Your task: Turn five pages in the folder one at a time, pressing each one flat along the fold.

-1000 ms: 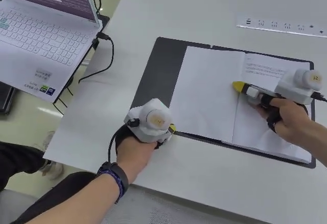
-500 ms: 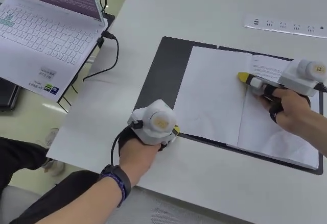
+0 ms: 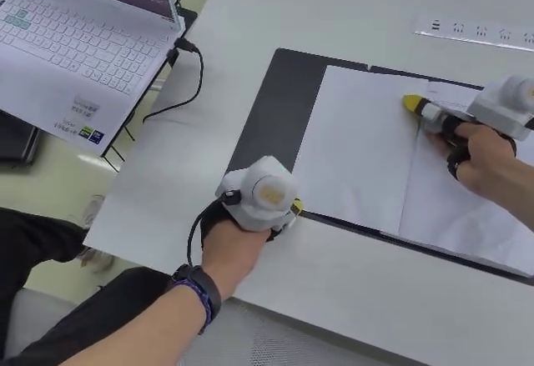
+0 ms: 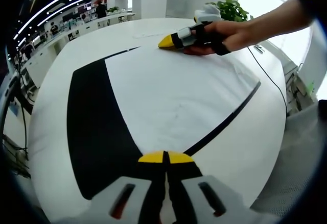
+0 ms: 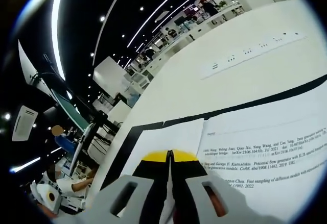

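Head view: the folder (image 3: 275, 107) lies open on the white bench (image 3: 250, 16), with its long side close to the bench's near edge. A blank page (image 3: 359, 149) covers most of the folder's left half, leaving a bare black strip of cover at the far left. A printed page (image 3: 450, 216) lies to the right of the fold.

The right gripper (image 3: 411, 103) is laid across the printed page. Its jaws are closed with nothing between them, and the yellow tips meet on the fold near the folder's far edge. The right gripper view shows those tips over the seam between the blank and printed sheets.

The left gripper (image 3: 294, 209) sits at the folder's near edge, by the near left corner of the blank page. The left gripper view shows its jaws pressed together and empty over the black cover.

A power strip (image 3: 484, 31) lies toward the bench's far edge. A laptop (image 3: 75, 41) stands beyond the bench's left edge, and its cable (image 3: 179, 91) trails over that edge.
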